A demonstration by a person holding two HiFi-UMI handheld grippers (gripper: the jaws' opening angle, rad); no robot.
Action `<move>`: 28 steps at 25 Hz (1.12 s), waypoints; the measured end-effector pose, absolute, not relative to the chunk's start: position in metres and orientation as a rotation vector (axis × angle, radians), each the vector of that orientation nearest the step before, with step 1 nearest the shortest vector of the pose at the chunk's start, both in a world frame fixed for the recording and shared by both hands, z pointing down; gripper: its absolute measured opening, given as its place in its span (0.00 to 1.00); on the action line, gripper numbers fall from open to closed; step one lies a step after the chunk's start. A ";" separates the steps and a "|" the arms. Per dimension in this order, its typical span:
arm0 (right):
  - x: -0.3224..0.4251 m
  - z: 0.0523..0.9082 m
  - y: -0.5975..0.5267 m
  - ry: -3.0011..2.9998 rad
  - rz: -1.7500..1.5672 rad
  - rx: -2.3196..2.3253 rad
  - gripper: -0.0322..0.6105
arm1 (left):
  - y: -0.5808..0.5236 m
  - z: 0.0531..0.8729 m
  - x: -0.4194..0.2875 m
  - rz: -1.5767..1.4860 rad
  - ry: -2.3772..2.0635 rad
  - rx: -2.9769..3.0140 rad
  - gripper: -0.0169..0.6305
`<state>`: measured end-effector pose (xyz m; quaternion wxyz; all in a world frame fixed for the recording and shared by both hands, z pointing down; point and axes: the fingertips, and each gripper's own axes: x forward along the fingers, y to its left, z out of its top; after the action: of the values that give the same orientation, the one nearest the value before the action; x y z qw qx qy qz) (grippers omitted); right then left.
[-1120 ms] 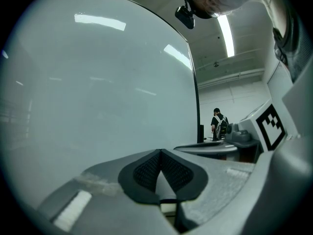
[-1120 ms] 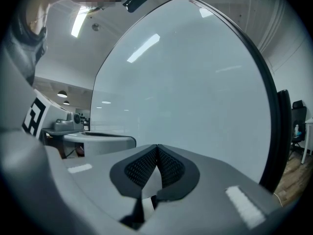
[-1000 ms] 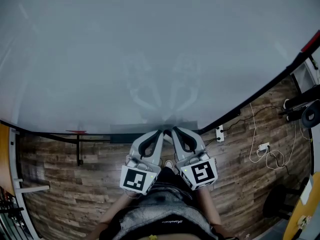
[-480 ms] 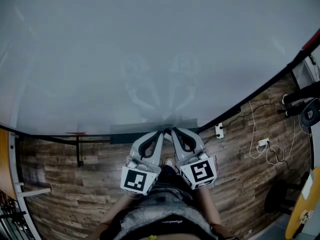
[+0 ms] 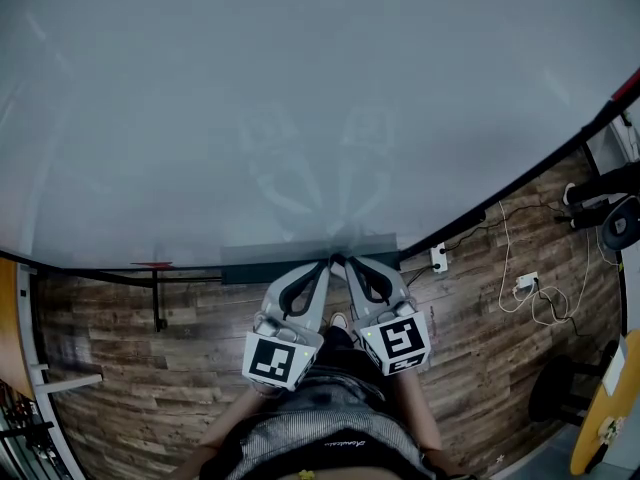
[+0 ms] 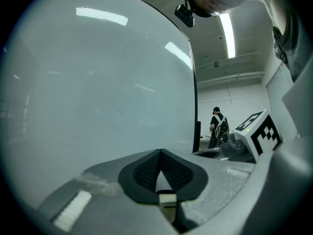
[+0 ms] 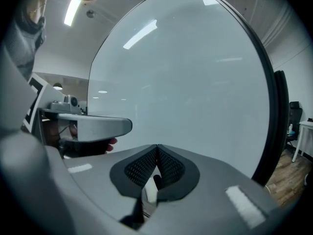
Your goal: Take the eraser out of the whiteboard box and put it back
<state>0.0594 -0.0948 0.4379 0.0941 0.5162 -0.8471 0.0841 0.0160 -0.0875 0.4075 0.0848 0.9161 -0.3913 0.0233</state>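
Left gripper (image 5: 324,263) and right gripper (image 5: 346,261): jaws closed, empty. The whiteboard box (image 5: 258,265) lies directly ahead of both tips. Eraser: not visible. Expect a light block with a soft face; grip across its stiffer long sides.

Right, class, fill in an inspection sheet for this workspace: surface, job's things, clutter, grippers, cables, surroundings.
Surface: whiteboard, blank, with faint reflections of the grippers.
Job's things: grey box on the board's lower edge; eraser not seen.
Clutter: a small red thing on the ledge, too small to tell what.
Grippers: left gripper shut, empty; right gripper shut, empty; both tips near the box.
Cables: white cables and a power strip on the floor.
Surroundings: wood floor; a person standing far off.
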 end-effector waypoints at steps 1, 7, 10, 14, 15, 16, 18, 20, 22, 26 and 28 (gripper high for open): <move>0.060 0.440 -0.095 -2.510 0.254 1.532 0.05 | -0.087 0.409 0.016 0.075 -1.162 2.732 0.03; 0.059 0.456 -0.093 -2.480 0.287 1.514 0.05 | -0.083 0.415 0.015 0.098 -1.141 2.721 0.03; 0.060 0.463 -0.090 -2.465 0.305 1.507 0.05 | -0.080 0.417 0.016 0.110 -1.129 2.720 0.03; 0.061 0.471 -0.088 -2.447 0.322 1.498 0.05 | -0.079 0.420 0.016 0.118 -1.117 2.717 0.03; 0.061 0.473 -0.088 -2.443 0.326 1.497 0.05 | -0.079 0.420 0.017 0.118 -1.115 2.717 0.03; 0.061 0.474 -0.087 -2.440 0.331 1.496 0.05 | -0.079 0.420 0.017 0.118 -1.113 2.718 0.03; 0.062 0.477 -0.086 -2.430 0.337 1.493 0.05 | -0.077 0.420 0.018 0.119 -1.109 2.718 0.03; 0.062 0.480 -0.085 -2.417 0.340 1.485 0.05 | -0.076 0.421 0.018 0.123 -1.105 2.715 0.03; 0.063 0.484 -0.084 -2.406 0.345 1.480 0.05 | -0.075 0.422 0.019 0.123 -1.103 2.714 0.03; 0.064 0.490 -0.082 -2.393 0.359 1.469 0.06 | -0.074 0.423 0.017 0.121 -1.107 2.704 0.03; 0.062 0.492 -0.082 -2.395 0.363 1.451 0.07 | -0.074 0.423 0.016 0.119 -1.113 2.701 0.03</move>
<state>0.0624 -0.0816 0.4925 0.1585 0.5073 -0.8375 0.1268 0.0158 -0.0737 0.4234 0.1087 0.9184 -0.3783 0.0406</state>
